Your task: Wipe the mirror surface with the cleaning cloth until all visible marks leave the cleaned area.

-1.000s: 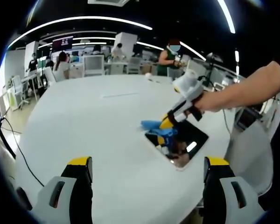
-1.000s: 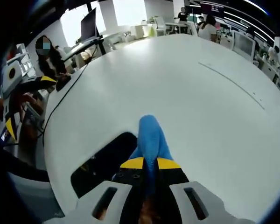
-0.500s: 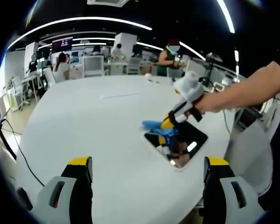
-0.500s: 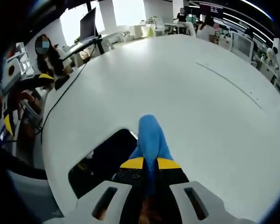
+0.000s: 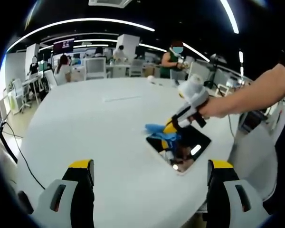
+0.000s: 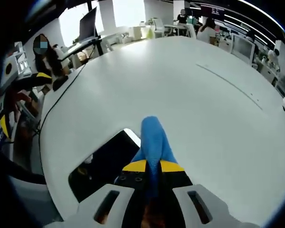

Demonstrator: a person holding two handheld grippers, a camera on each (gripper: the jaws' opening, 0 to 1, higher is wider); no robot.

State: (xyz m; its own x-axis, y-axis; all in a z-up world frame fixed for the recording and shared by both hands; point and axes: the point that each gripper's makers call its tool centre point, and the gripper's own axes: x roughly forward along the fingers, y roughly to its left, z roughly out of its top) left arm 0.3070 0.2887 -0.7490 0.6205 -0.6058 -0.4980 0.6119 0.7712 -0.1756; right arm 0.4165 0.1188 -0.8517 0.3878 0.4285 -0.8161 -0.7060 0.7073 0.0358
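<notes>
From my left gripper view I see a broad white worktop [image 5: 85,123] with a rounded rim, smooth and matte, and most of its surface toward the far edge lies bare. A faint straight seam [image 5: 122,97] crosses it well beyond the work area. A dark cable [image 5: 16,152] trails along the rim on the view's left side. The mirror [image 5: 183,147], a flat dark rectangle with rounded corners and a glossy face that throws back ceiling lights, lies close to the worktop's near rim on the view's right side, so there is little room past it on that side and plenty toward the middle.

My left gripper [image 5: 149,183] hangs short of the mirror with its yellow-tipped fingers [image 5: 80,166] wide apart and nothing between them. My right gripper [image 5: 173,128] comes in from the right of that view, held by a bare forearm [image 5: 247,92], and its tips sit at the mirror's far corner with the blue cleaning cloth [image 5: 156,128] bunched there.

In the right gripper view, the fingers [image 6: 135,166] are clamped together on the cleaning cloth [image 6: 153,137], a soft folded blue fabric that sticks out forward over the white surface. The mirror [image 6: 104,164] lies just left of the fingertips, its near corner touching the cloth. Beyond the worktop are office desks, monitors [image 6: 89,23] and seated people [image 5: 63,64].
</notes>
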